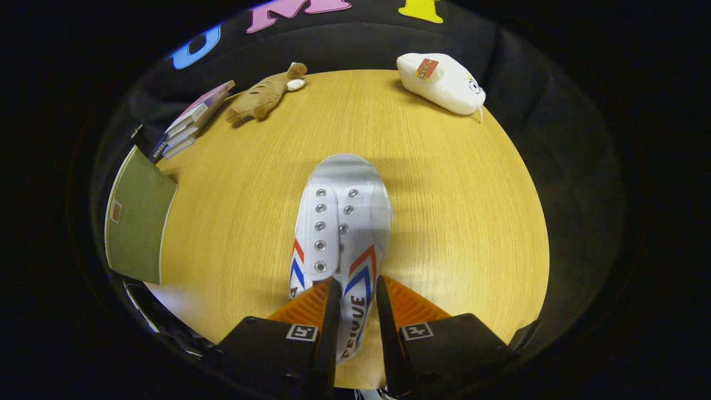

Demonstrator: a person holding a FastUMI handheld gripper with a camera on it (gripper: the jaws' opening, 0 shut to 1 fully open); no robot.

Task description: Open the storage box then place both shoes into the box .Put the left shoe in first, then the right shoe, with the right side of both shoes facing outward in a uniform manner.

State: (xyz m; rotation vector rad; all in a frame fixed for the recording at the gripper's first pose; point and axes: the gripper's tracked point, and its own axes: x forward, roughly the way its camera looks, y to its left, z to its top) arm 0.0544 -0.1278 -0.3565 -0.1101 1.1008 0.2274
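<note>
A round wooden table (444, 211) filled the middle of the frame, its light grain running away from you toward the dark booth wall. At the centre of the frame lay a white shoe (340, 222) with red and blue chevron stripes; its long axis ran straight along your line of sight, toe pointing away toward the top of the frame, heel end toward you. Your gripper (355, 303) sat at the bottom centre, its two orange fingers (311, 305) narrowed on either side of the shoe's rear wall, and they appeared to press on it from both sides, so you seemed to be holding the shoe by its heel end. At the left edge of the frame stood a green flat panel (136, 216), possibly the storage box or its lid, well apart from the shoe, so the shoe would likely have to travel left. Smaller things ringed the far rim: a stack of books (191, 125) at upper left, a brown plush toy (264, 94) beside it, and a white plush toy (441, 83) at upper right.
</note>
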